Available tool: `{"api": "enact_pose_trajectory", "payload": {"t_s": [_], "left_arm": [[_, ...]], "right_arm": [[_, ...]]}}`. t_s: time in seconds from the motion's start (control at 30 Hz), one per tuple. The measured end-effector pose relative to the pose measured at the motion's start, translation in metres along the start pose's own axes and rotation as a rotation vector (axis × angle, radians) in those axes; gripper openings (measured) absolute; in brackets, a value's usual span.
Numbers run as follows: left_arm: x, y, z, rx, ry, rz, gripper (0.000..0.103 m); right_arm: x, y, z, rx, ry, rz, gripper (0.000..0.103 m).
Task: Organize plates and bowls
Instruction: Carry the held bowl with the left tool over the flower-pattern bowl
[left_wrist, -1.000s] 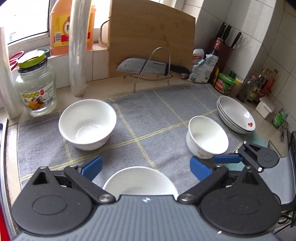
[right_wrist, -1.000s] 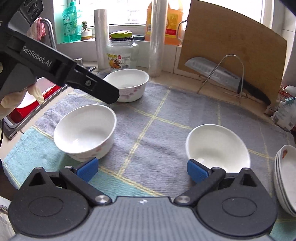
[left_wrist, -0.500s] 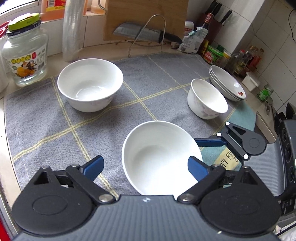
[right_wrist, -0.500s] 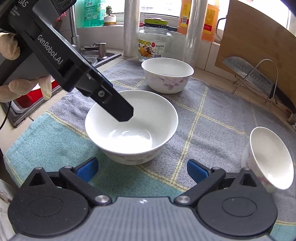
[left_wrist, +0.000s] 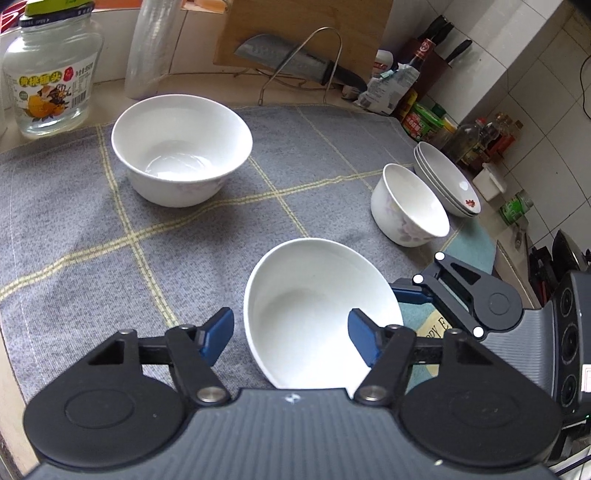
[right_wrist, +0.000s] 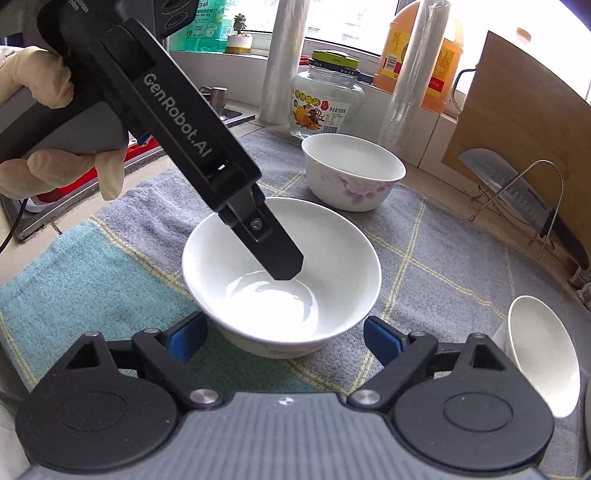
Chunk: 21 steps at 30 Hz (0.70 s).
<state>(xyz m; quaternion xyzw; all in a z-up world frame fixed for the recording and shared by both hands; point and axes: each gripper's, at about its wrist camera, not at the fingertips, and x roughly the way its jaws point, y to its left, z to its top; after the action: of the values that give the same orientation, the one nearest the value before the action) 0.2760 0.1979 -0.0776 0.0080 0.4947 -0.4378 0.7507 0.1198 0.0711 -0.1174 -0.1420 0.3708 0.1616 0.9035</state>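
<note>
Since the earlier frame, both sets of jaws have just been closing. My left gripper (left_wrist: 291, 336) now straddles the near bowl (left_wrist: 314, 295) on the grey cloth (left_wrist: 74, 221), one finger inside it. I cannot tell if it grips. My right gripper (right_wrist: 283, 339) flanks the bowl, its pads clear. The bowl's near rim is hidden.

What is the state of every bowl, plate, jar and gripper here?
Near plain white ceramic bowl: empty.
Far flowered white bowl: empty, upright.
Small flowered white bowl: empty.
White plates: stacked.
Glass jar: lid on.
Left gripper: open, just closing over near bowl's wall.
Right gripper: open, just closing around that bowl.
</note>
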Motion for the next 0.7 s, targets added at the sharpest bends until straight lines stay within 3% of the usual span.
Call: {"api": "enact_pose_trajectory", "payload": {"t_s": [0.4, 0.7], "left_arm": [[0.002, -0.0025, 0.0062, -0.001, -0.009, -0.013, 0.062], [0.0025, -0.0057, 0.0074, 0.023, -0.013, 0.003, 0.062]], "right_arm": [[-0.0002, 0.0024, 0.0032, -0.006, -0.003, 0.013, 0.088], [-0.0016, -0.0061, 0.0064, 0.057, -0.001, 0.044, 0.088]]}}
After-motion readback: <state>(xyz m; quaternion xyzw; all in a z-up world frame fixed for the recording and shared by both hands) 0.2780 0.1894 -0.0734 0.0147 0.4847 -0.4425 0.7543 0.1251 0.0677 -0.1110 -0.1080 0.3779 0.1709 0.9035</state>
